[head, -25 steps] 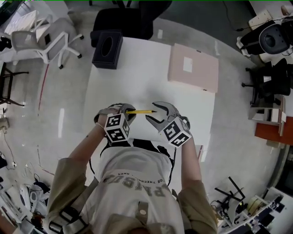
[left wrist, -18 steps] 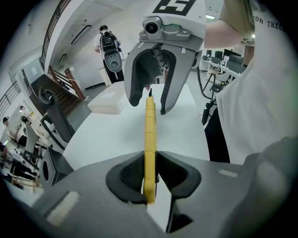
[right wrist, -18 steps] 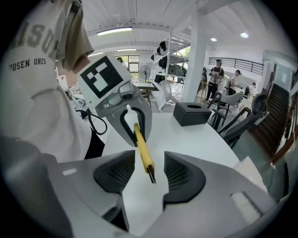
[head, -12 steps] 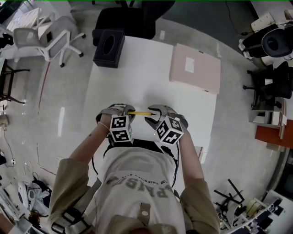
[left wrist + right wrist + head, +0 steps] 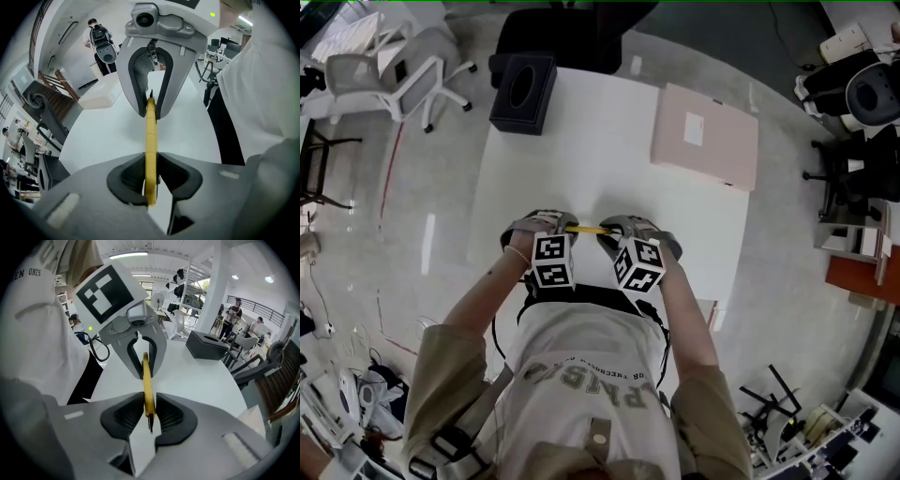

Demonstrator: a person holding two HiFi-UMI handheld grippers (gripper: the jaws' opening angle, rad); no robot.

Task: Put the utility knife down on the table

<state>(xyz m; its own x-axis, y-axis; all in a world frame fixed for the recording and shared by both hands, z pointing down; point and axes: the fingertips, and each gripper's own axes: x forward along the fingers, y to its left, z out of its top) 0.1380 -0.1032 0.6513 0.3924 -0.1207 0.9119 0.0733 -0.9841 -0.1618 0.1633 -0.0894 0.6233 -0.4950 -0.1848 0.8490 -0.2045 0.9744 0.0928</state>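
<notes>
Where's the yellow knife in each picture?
Head view: slim yellow utility knife, crosswise, near the centre, over the white table.
Left gripper view: running up the middle.
Right gripper view: also up the middle.
Shared landmark: the white table beneath it.

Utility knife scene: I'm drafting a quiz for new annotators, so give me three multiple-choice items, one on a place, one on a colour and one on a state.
1. Where on the white table is the black box?
A far left corner
B near right corner
C centre

2. What colour is the utility knife?
A red
B yellow
C blue

3. The utility knife is:
A lying free on the table
B gripped at one end only
C gripped at both ends

Key:
1 A: the head view shows the box at the far left corner.
2 B: its body is yellow in every view.
3 C: the left gripper clamps one end. The right gripper, whose fingers have just been closing, presses on the other.
</notes>
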